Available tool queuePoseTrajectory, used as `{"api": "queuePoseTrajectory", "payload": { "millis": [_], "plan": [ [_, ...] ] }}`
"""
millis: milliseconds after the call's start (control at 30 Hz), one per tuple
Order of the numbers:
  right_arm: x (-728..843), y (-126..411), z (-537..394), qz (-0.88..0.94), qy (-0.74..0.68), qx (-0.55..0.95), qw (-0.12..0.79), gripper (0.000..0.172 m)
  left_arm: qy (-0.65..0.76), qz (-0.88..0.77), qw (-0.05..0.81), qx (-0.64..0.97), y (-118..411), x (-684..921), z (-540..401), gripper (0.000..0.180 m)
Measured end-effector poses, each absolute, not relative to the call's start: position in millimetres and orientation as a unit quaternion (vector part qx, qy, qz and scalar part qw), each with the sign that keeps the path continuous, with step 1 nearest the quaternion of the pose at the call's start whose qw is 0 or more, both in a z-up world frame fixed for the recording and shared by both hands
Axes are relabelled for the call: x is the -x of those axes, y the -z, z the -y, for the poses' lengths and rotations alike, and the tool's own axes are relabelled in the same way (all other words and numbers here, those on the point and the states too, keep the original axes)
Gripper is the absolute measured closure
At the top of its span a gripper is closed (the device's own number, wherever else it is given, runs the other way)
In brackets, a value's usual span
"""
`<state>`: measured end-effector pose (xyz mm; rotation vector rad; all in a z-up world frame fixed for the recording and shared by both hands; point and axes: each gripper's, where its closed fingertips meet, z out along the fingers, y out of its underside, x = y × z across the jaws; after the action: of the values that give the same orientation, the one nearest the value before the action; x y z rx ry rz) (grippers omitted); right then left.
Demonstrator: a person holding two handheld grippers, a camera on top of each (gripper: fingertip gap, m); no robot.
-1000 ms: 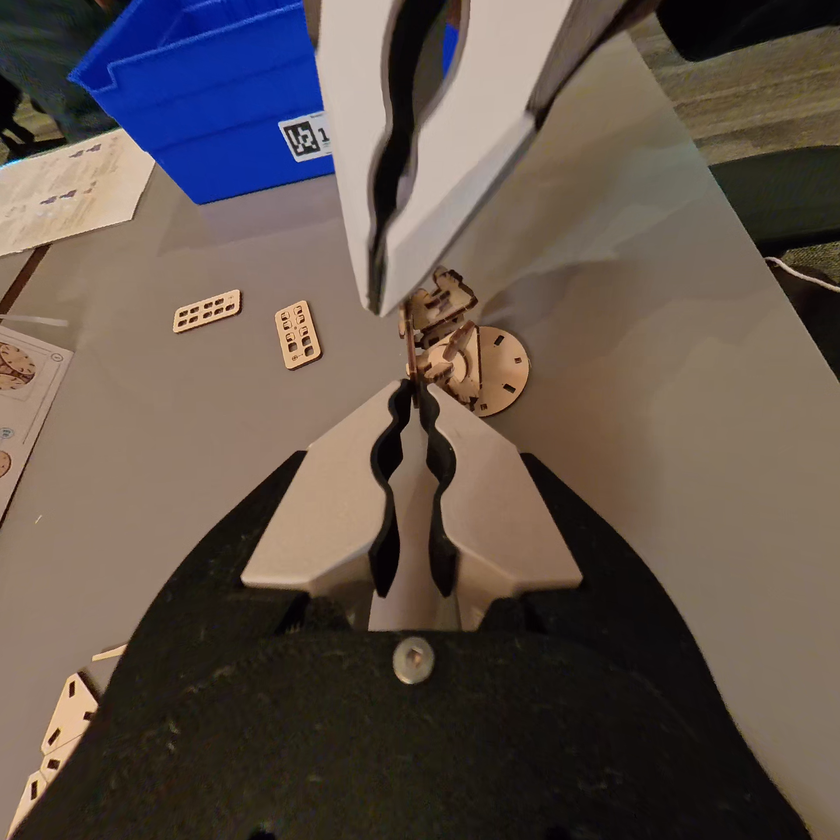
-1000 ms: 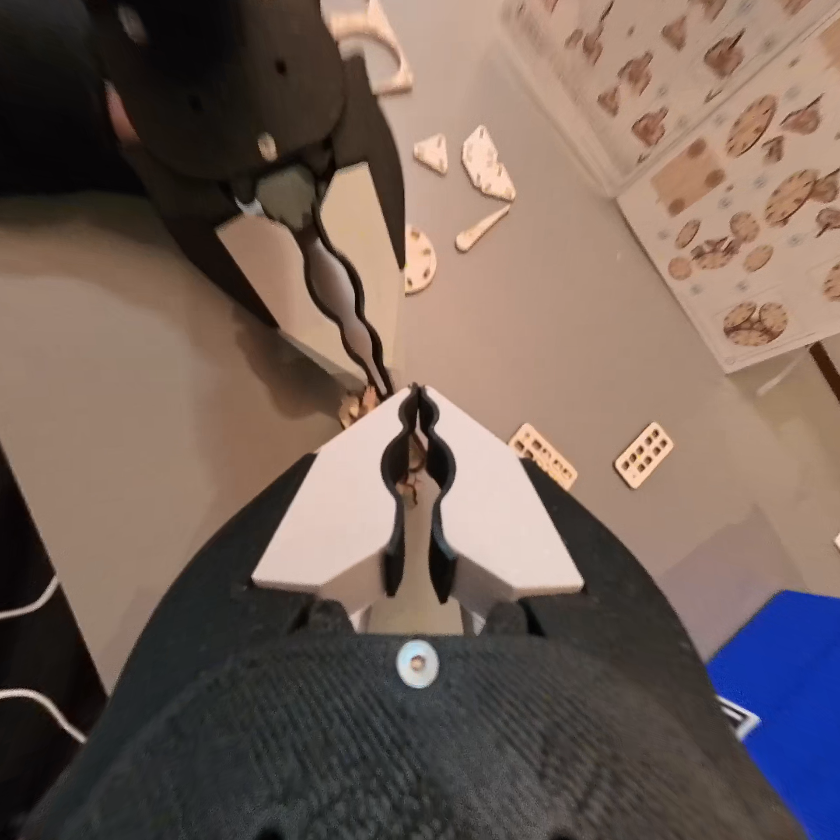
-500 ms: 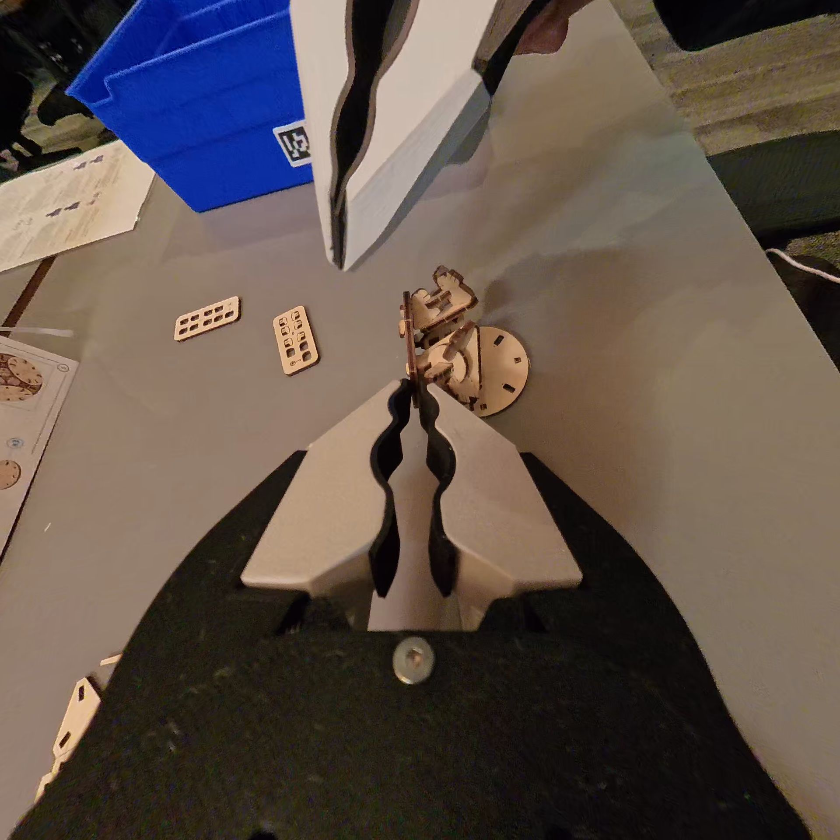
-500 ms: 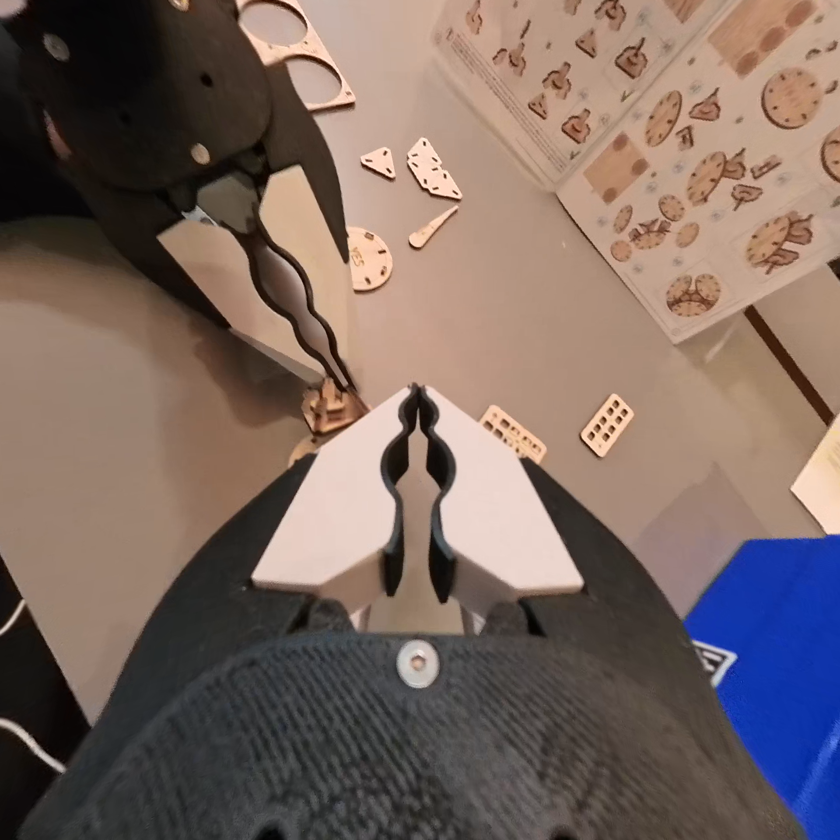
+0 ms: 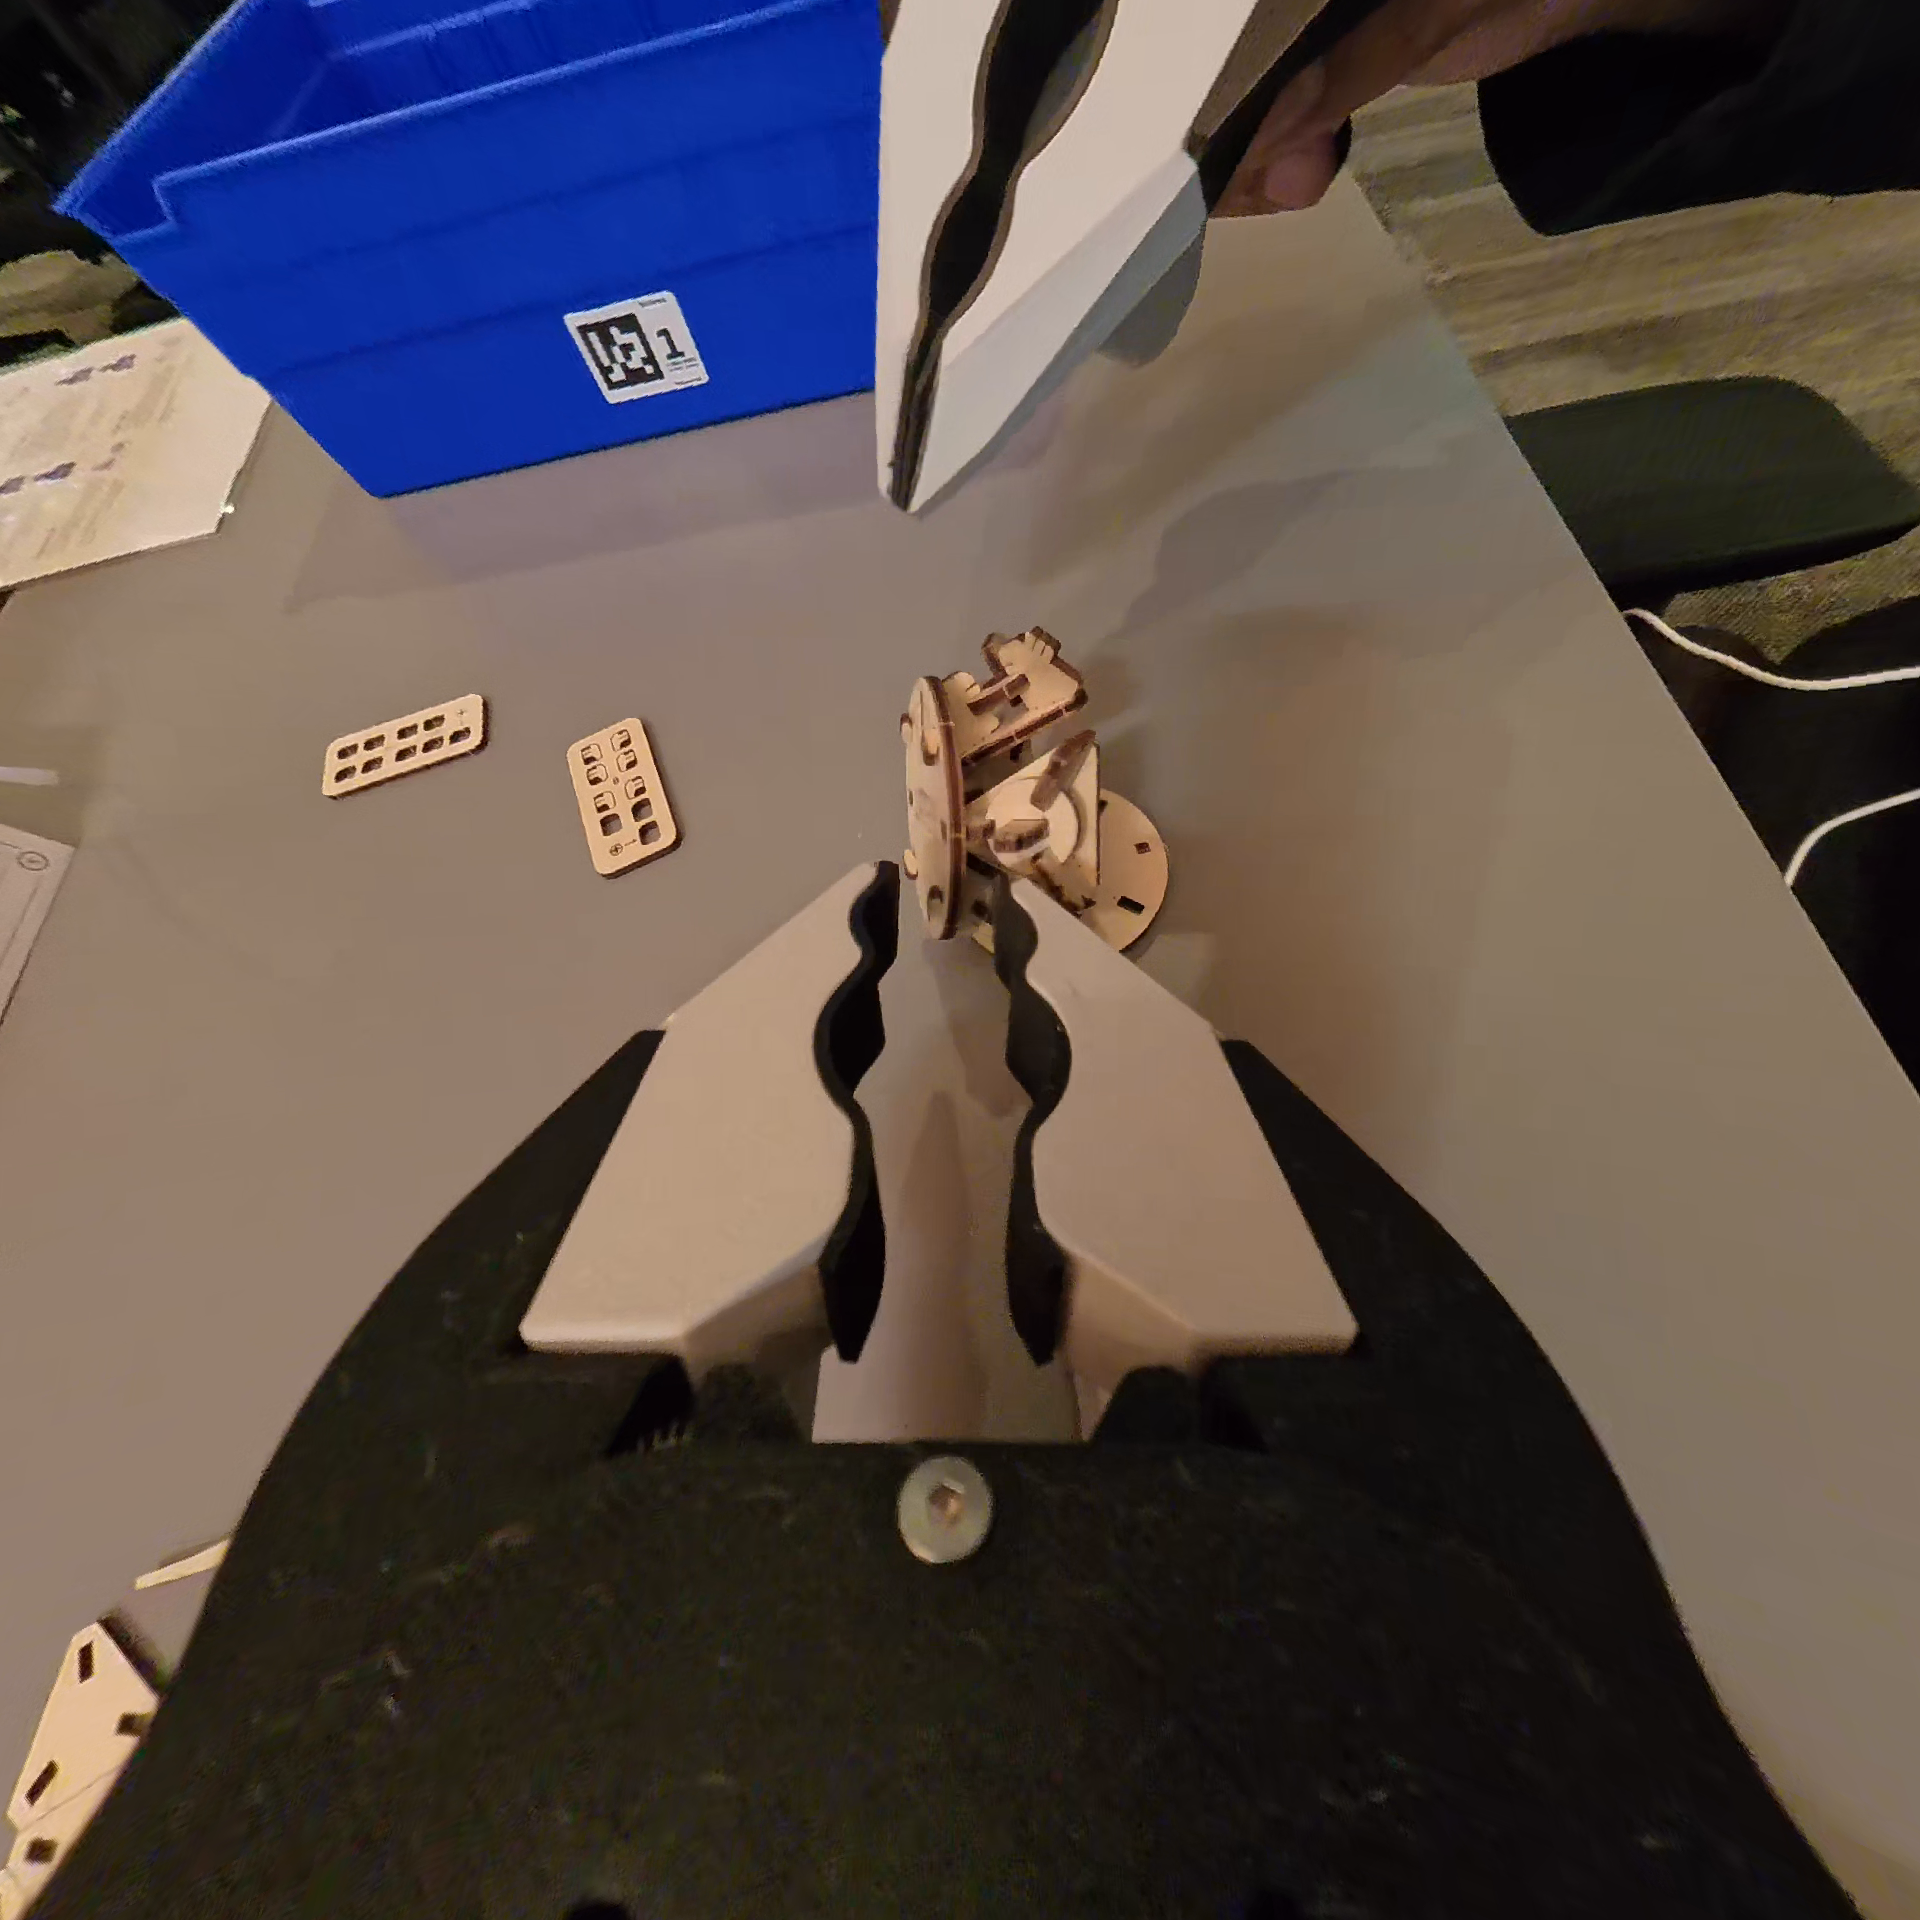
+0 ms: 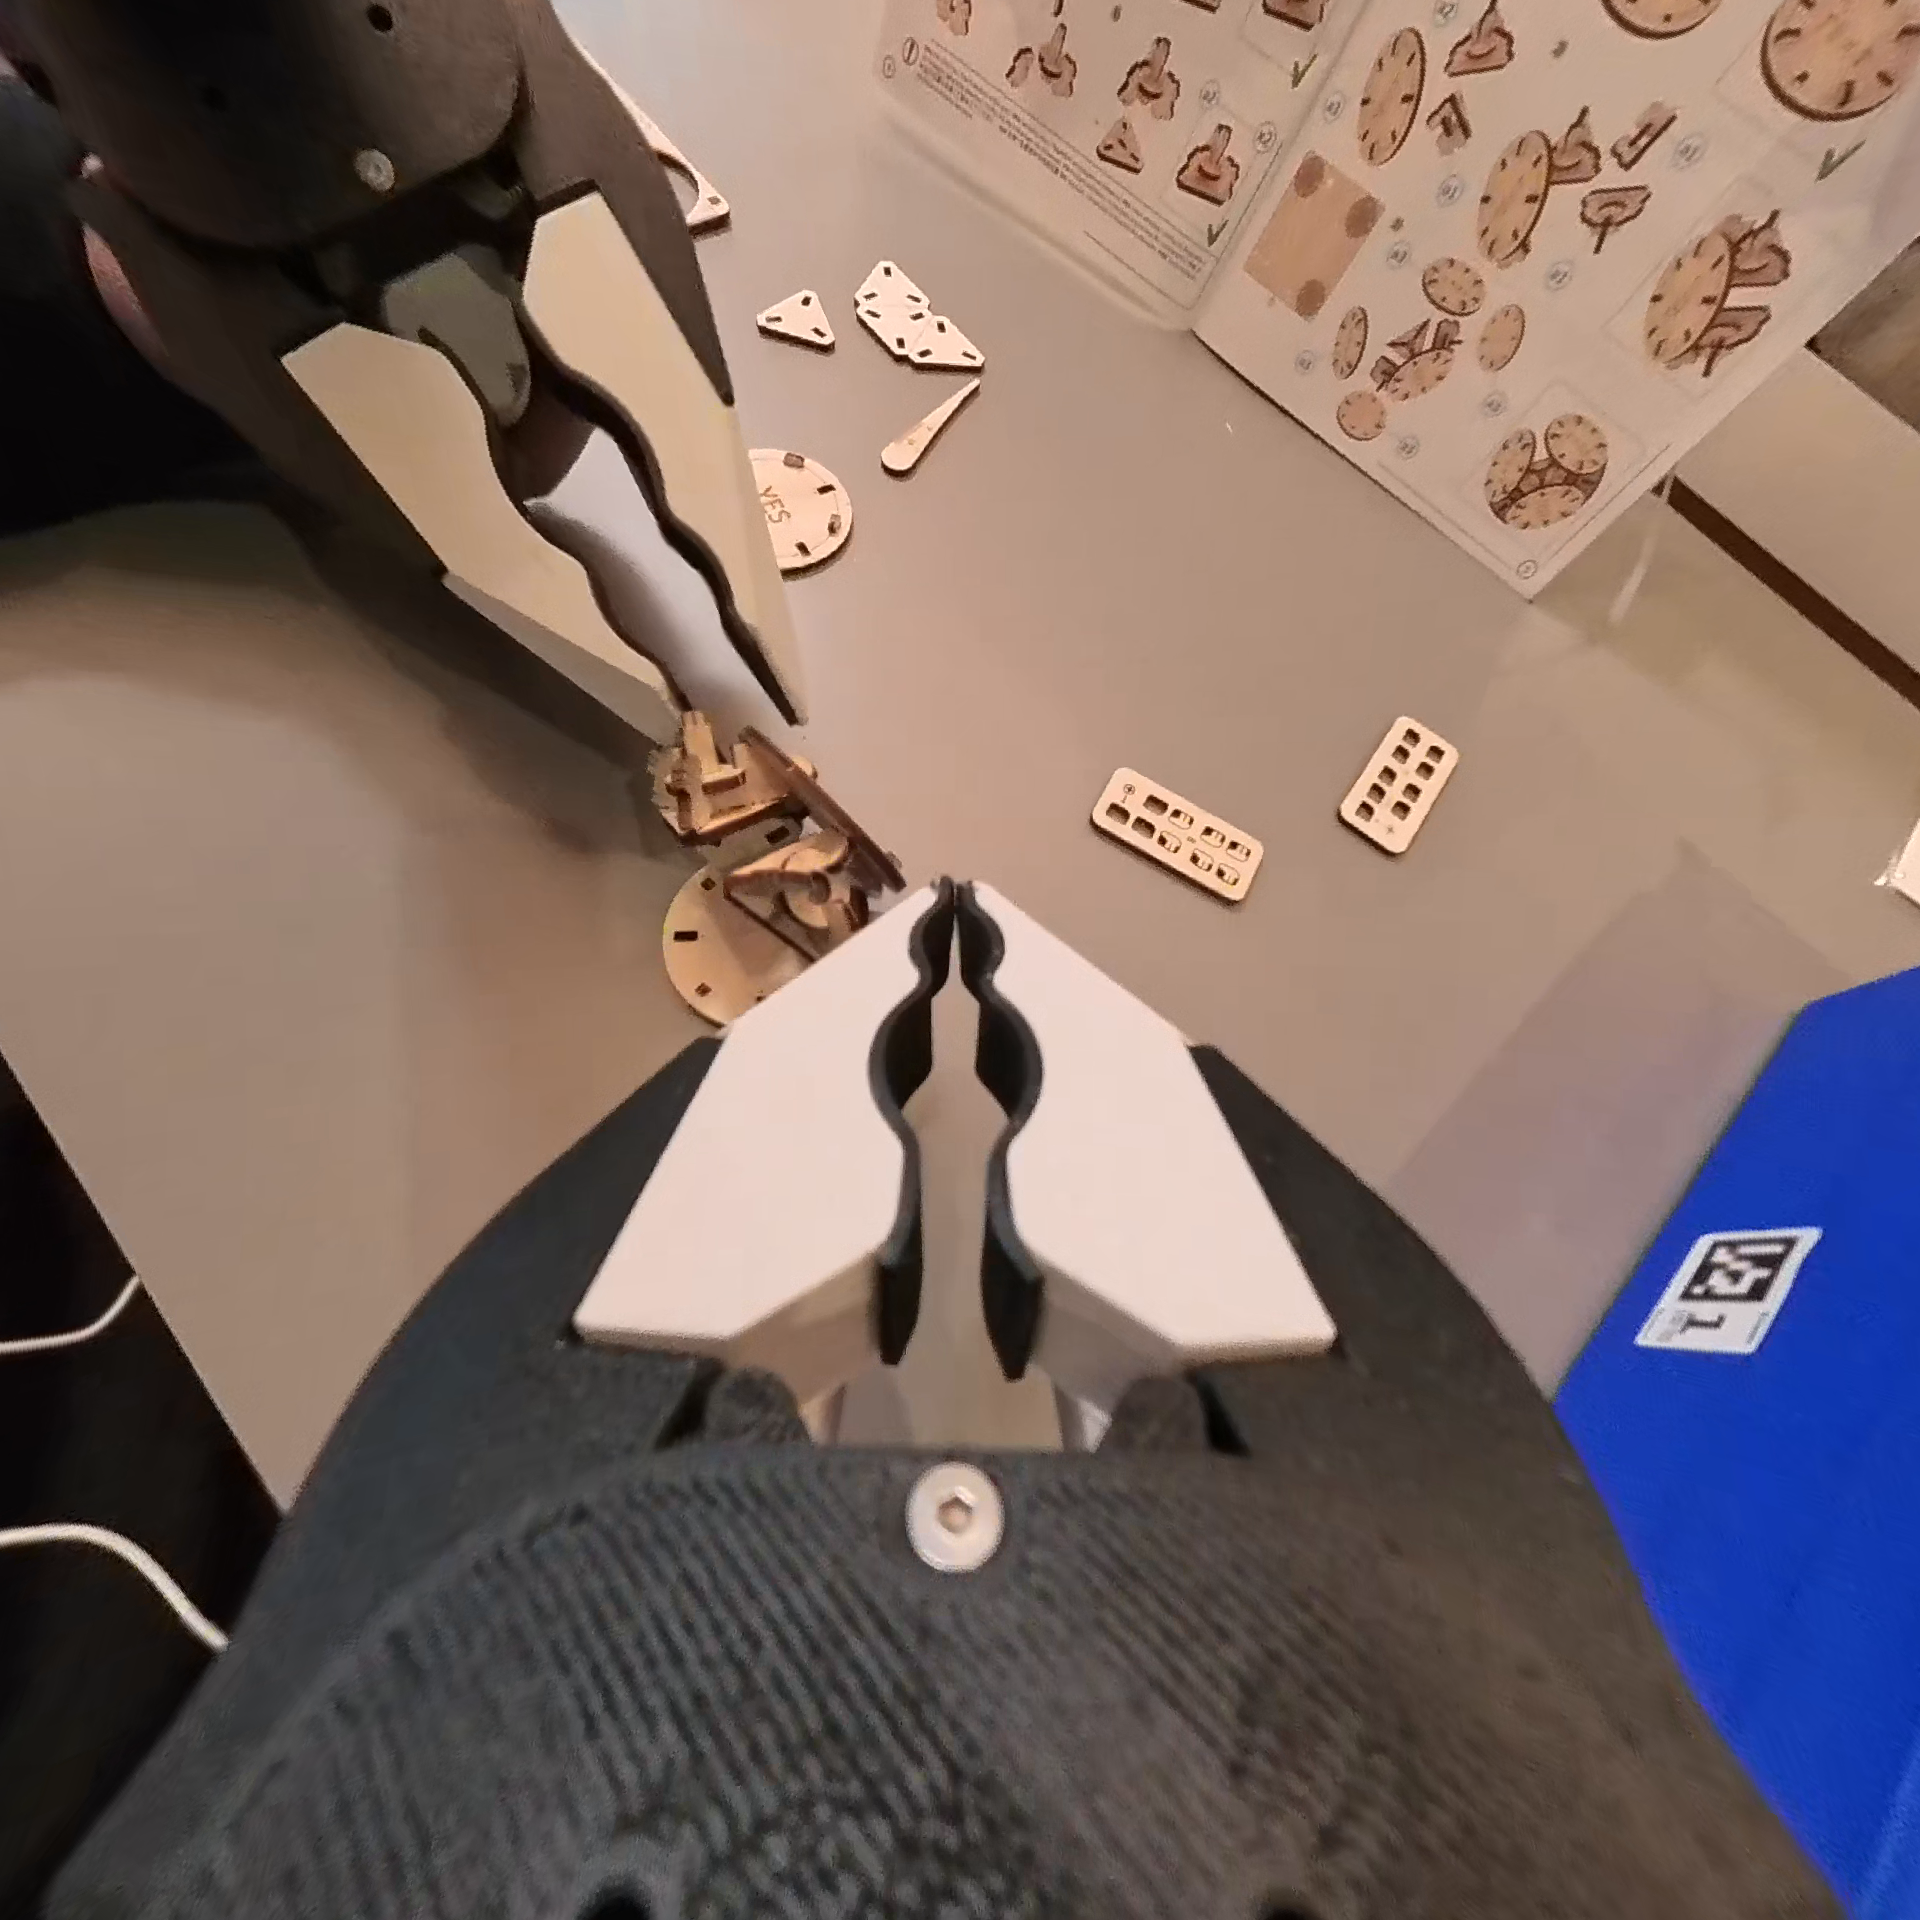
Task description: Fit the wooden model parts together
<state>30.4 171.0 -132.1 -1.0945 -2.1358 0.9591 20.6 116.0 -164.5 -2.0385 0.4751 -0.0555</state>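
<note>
Pale laser-cut wooden model [image 5: 997, 800] (tilted disc on round base) stands between parted left gripper [image 5: 940, 899] fingertips, seemingly unpressed.

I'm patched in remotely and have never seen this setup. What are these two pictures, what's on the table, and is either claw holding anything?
These are two handheld two-finger grippers, each with a camera looking along its own fingers. One picture looks along the left gripper, the other along the right gripper; each also shows the other gripper farther off.

On the grey table stands a small wooden model on a round base. Nearby lie two slotted wooden strips, loose wooden pieces, a wooden disc, an instruction sheet and a blue bin.

The left gripper is open around the model's upright disc, not gripping it. The right gripper is shut and empty.
</note>
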Motion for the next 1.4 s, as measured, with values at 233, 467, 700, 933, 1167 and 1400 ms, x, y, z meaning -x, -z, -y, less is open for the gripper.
{"api": "queuePoseTrajectory", "payload": {
  "millis": [233,467,700,933,1167,1400],
  "plan": [
    [-38.1,153.0,-171.2,0.806,-0.343,0.425,0.227,0.169,0.038,-0.186,0.502,0.844,162.0,-18.8,-113.5,0.148],
    [-54.7,196.7,-149.3,0.825,-0.329,0.443,0.121,0.162,0.051,-0.172,0.503,0.845,160.1,-15.8,-110.4,0.137],
    [-58.2,206.1,-114.8,0.773,-0.374,0.512,0.026,0.164,0.034,-0.111,0.556,0.823,143.4,10.4,-109.9,0.105],
    [-65.5,204.0,-93.9,0.784,-0.395,0.479,0.009,0.165,0.062,-0.070,0.582,0.807,138.8,23.2,-103.2,0.108],
    [-83.6,180.0,-143.3,0.818,-0.371,0.436,0.056,0.169,0.052,-0.077,0.573,0.814,144.7,16.3,-101.0,0.120],
    [-48.7,164.9,-158.0,0.783,-0.432,0.417,0.165,0.120,0.028,-0.118,0.528,0.840,161.9,-3.6,-105.4,0.123]
  ]
}}
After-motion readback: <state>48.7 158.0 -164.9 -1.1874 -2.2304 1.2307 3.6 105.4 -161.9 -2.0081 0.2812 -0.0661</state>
